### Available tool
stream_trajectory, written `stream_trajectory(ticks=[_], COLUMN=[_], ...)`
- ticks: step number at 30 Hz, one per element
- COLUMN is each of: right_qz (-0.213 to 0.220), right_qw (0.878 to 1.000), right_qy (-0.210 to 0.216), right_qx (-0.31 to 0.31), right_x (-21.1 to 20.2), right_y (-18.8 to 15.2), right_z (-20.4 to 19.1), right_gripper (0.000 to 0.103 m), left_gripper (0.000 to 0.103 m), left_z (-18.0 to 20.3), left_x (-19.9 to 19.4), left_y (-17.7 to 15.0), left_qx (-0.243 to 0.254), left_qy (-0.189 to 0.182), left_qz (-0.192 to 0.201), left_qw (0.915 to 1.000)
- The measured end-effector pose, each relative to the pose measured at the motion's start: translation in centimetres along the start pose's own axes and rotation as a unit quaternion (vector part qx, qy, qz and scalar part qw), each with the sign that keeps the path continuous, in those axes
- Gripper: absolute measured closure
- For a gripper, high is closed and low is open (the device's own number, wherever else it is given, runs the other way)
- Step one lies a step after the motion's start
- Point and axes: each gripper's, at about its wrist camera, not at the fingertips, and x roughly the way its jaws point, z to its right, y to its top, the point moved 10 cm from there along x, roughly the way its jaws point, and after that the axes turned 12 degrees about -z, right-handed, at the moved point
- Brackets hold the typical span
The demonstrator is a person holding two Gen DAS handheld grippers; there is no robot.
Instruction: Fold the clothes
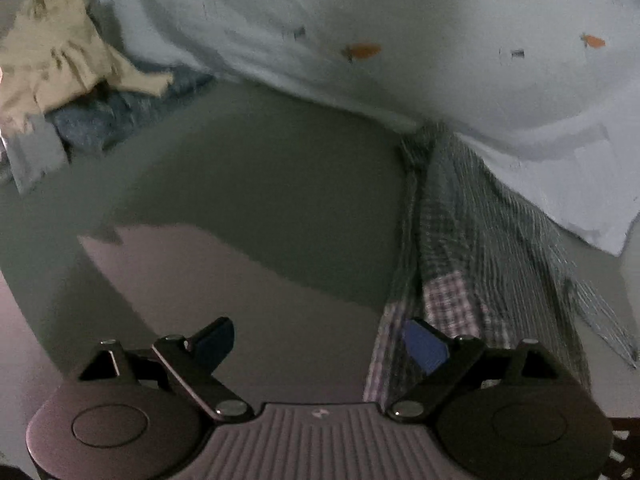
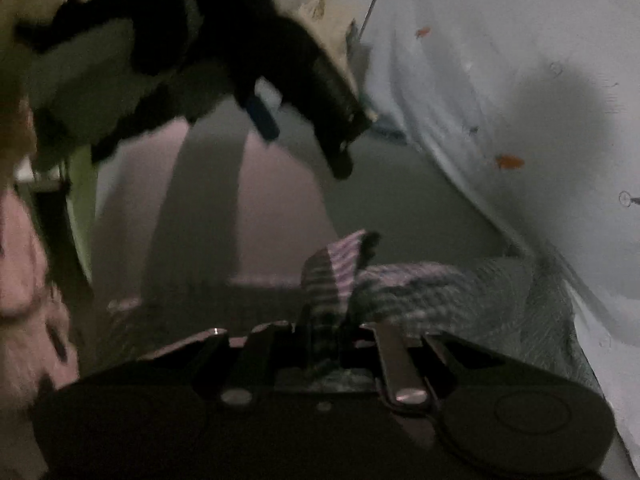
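A checked shirt (image 1: 460, 240) hangs in a stretched, bunched strip at the right of the left wrist view. My left gripper (image 1: 320, 342) is open, its blue-padded right finger (image 1: 426, 344) right beside the shirt's lower edge, and nothing lies between the fingers. In the right wrist view my right gripper (image 2: 326, 332) is shut on a raised fold of the checked shirt (image 2: 440, 292), which trails off to the right. The left gripper (image 2: 304, 140) shows there as a dark blurred shape above, open, with a blue pad (image 2: 262, 118).
A pale blue sheet (image 1: 440, 40) with small orange prints fills the back and right. A pile of beige and blue clothes (image 1: 72, 80) lies at the far left. The grey-green surface (image 1: 260, 180) lies between them. A blurred pink shape (image 2: 24, 300) sits at the left edge.
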Motion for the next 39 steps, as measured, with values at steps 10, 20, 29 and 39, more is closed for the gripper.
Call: stream_trajectory(ticks=[10,20,29,39], right_qz=[-0.071,-0.084,-0.025,-0.007], right_qw=[0.996,0.955,0.877,0.916], right_qy=[0.036,0.028,0.003,-0.018], right_qx=[0.038,0.284,0.48,0.402], right_x=[1.4,-2.1,0.9,12.4], right_y=[-1.0,-5.0,-9.1,-5.4], right_z=[-3.3,2.8,13.8,24.9], right_gripper=[0.057,0.038,0.074,0.036], left_gripper=[0.01,0.01,0.01,0.01], left_z=[4.8,7.2,7.2,7.0], left_x=[3.0,5.0,6.5,8.8], left_y=[-3.6,-4.1,-2.6,2.3], left_qx=[0.102,0.15,0.139,0.077], left_qy=[-0.037,-0.036,-0.026,-0.007], left_qz=[-0.045,-0.074,-0.083,-0.072], left_qw=[0.9931,0.9852,0.9865,0.9944])
